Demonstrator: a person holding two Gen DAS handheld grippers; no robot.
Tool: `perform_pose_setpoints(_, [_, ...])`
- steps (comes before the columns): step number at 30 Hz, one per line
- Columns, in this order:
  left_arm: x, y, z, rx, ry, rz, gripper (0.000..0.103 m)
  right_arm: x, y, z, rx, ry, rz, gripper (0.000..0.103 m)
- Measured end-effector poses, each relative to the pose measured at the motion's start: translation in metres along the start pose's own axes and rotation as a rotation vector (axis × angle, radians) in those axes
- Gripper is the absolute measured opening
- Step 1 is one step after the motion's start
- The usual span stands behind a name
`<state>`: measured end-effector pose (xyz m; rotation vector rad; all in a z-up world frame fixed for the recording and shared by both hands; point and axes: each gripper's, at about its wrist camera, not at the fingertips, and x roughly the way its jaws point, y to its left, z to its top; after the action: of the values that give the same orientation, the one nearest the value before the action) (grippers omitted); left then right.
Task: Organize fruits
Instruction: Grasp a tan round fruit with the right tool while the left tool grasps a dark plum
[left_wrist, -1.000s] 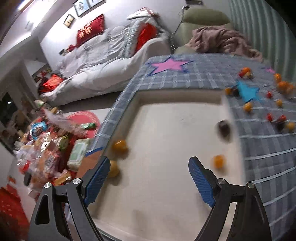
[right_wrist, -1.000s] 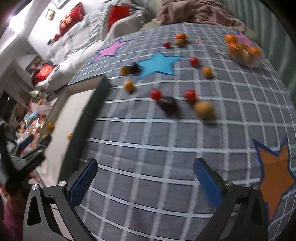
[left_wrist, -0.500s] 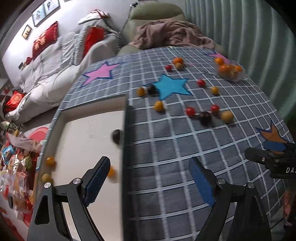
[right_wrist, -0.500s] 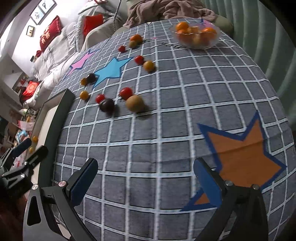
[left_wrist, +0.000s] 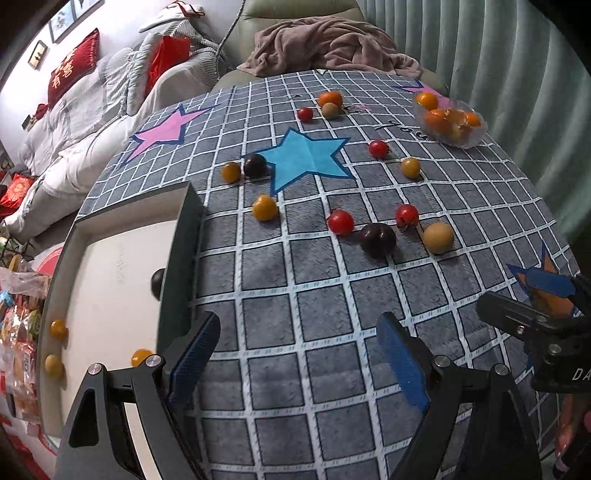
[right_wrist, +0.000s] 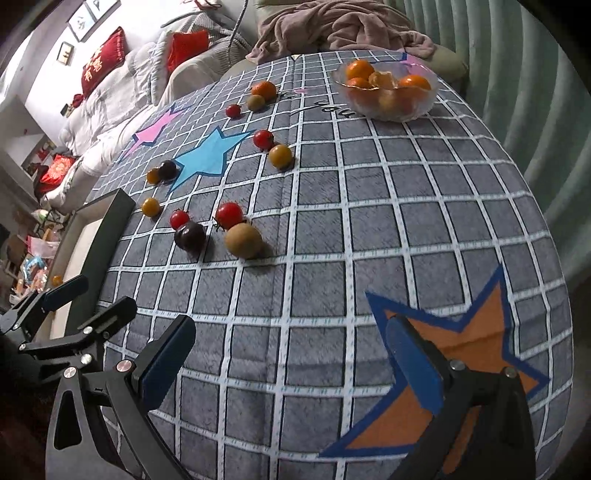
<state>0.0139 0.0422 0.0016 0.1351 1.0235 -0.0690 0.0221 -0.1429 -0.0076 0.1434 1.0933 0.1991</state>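
Fruits lie scattered over a soft grey cloth (left_wrist: 332, 314) with a white grid and bright star patches covering the surface: glossy red tomatoes (left_wrist: 340, 221), a dark round plum (left_wrist: 378, 239), a matte tan ball (left_wrist: 438, 237) and small orange-yellow ones. At the left edge stands a dark-rimmed white tray (left_wrist: 110, 266) holding a few small fruits; a clear bowl (right_wrist: 388, 92) of oranges sits near the far right edge. Left gripper (left_wrist: 295, 354) and right gripper (right_wrist: 288, 365) hover with blue-padded jaws spread, holding nothing.

pink blanket (left_wrist: 332, 40) heaped beyond table | red cushions (left_wrist: 72, 66) on sofa | packets, perhaps snacks (left_wrist: 18, 325), on floor
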Motion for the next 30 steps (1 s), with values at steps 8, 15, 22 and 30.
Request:
perform_pose_setpoints(8, [0.012,0.000,0.005,0.003,0.004,-0.007,0.087,0.017,0.013,0.017,-0.056,0.001,-0.001,0.103])
perform_pose_setpoints(15, [0.016,0.001,0.007,0.035,-0.019,-0.010,0.087,0.028,0.032,0.027,-0.142,-0.013,0.014,0.095])
perform_pose_setpoints(22, [0.020,-0.005,0.012,0.065,-0.048,-0.036,0.087,0.035,0.041,0.034,-0.211,-0.016,0.000,0.063])
perform_pose_setpoints(30, [0.027,-0.034,0.022,0.156,-0.086,-0.034,0.087,0.033,0.034,0.035,-0.275,-0.024,-0.016,0.029])
